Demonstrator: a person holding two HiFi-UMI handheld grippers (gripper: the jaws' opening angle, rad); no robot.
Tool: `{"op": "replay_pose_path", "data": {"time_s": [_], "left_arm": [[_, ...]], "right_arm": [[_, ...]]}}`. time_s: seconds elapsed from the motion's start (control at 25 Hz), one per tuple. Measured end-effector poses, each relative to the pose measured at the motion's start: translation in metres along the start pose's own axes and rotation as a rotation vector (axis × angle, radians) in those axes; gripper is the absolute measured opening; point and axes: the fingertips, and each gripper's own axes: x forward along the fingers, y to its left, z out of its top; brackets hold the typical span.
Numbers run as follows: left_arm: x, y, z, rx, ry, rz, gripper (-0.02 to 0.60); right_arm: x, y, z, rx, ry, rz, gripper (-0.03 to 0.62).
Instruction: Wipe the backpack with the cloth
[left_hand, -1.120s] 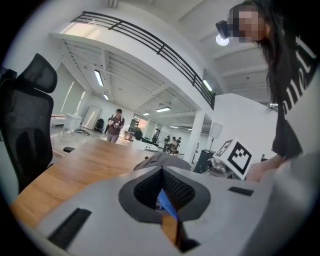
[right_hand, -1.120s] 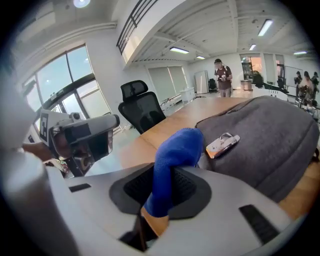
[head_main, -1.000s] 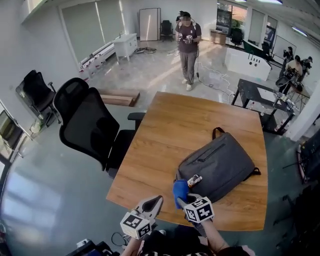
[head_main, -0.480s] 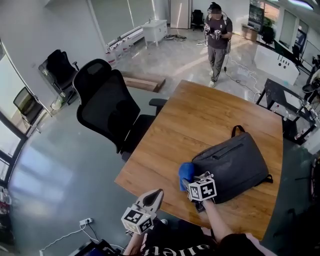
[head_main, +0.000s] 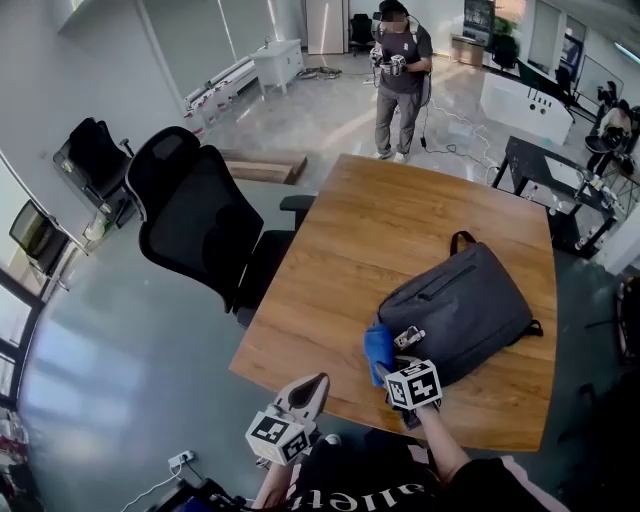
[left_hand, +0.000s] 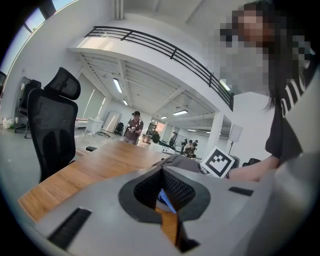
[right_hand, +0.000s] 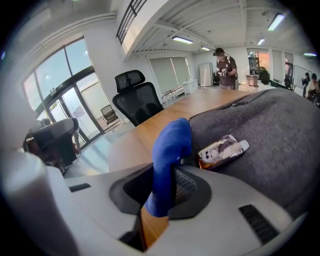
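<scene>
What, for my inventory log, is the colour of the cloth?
Blue. The cloth is plain blue, held in the right gripper; the right gripper view shows it best.

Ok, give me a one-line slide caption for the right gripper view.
Right gripper shut on a blue cloth, held at the grey backpack edge on a wooden table.

Nothing here reads clearly. White lettering runs across the black shirt (head_main: 395, 493) at six o'clock in the head view, cropped and illegible. The packet (right_hand: 222, 150) lying on the backpack (right_hand: 280, 135) carries print too small to read.
</scene>
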Motion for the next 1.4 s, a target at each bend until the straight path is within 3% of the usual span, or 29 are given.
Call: {"op": "replay_pose_path", "data": {"time_s": [0.24, 0.48, 0.84, 1.12, 1.4], "left_arm": [[-0.018, 0.006, -0.012, -0.002, 0.031, -0.067, -0.003], [-0.031, -0.003, -0.026, 0.013, 0.080, -0.182, -0.003], [-0.032, -0.030, -0.037, 0.037, 0.118, -0.306, -0.003], [-0.006, -0.046, -0.025, 0.029, 0.072, -0.258, -0.003], [0.041, -0.094, -0.027, -0.017, 0.010, -0.179, -0.003]], "right_arm": [[-0.018, 0.006, -0.058, 0.157, 0.017, -0.077, 0.078], [-0.035, 0.019, -0.099, 0.256, 0.000, -0.163, 0.078], [-0.058, 0.027, -0.119, 0.239, -0.005, -0.243, 0.078], [-0.066, 0.013, -0.120, 0.134, 0.047, -0.180, 0.078], [-0.102, -0.058, -0.132, 0.062, 0.082, -0.163, 0.078]]}}
